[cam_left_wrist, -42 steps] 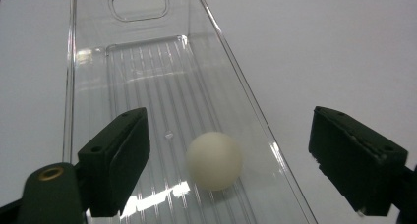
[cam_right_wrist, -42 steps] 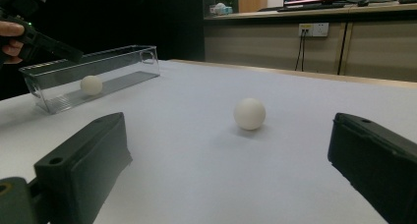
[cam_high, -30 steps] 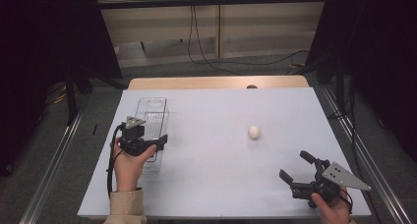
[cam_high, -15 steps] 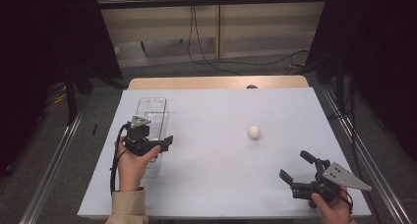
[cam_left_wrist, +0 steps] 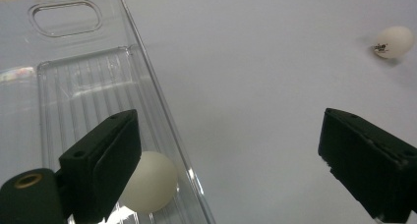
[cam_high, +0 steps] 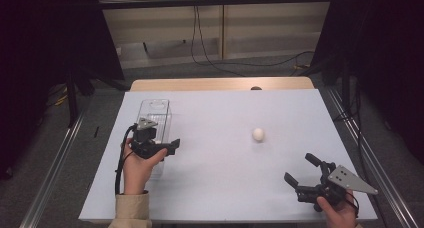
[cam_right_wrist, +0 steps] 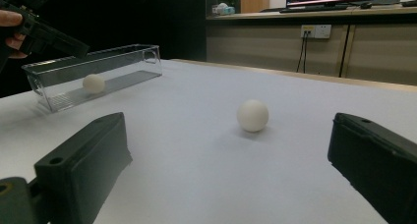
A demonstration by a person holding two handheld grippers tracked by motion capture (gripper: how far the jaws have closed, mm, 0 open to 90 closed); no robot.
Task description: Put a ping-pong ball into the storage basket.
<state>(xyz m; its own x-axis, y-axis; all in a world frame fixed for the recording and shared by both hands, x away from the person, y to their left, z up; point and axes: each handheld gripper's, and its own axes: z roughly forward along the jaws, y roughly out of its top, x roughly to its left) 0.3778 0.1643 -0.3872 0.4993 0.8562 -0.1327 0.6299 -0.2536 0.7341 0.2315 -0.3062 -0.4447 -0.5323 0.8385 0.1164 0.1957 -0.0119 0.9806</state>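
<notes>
A white ball [cam_high: 258, 134] lies loose on the white table [cam_high: 225, 188], right of centre. It also shows as the ball [cam_right_wrist: 253, 115] ahead between my right jaws, and as the ball [cam_left_wrist: 393, 41] far off at the upper right. A second white ball [cam_left_wrist: 150, 182] rests inside the clear plastic box [cam_left_wrist: 64, 86], beside my left jaw; the right gripper view shows that ball [cam_right_wrist: 93, 83] in the box [cam_right_wrist: 98, 67]. My left gripper [cam_high: 162, 143] hangs open over the box's near right edge [cam_high: 152, 118]. My right gripper [cam_high: 299, 168] is open and empty, near the front right.
A wooden strip [cam_high: 220, 83] borders the table's far edge. Metal rails [cam_high: 55, 163] run along both sides on the floor. Cables [cam_high: 210, 48] lie on the floor beyond the table.
My left gripper has drifted slightly right, from over the box toward its right wall. The right gripper and the loose ball have not moved.
</notes>
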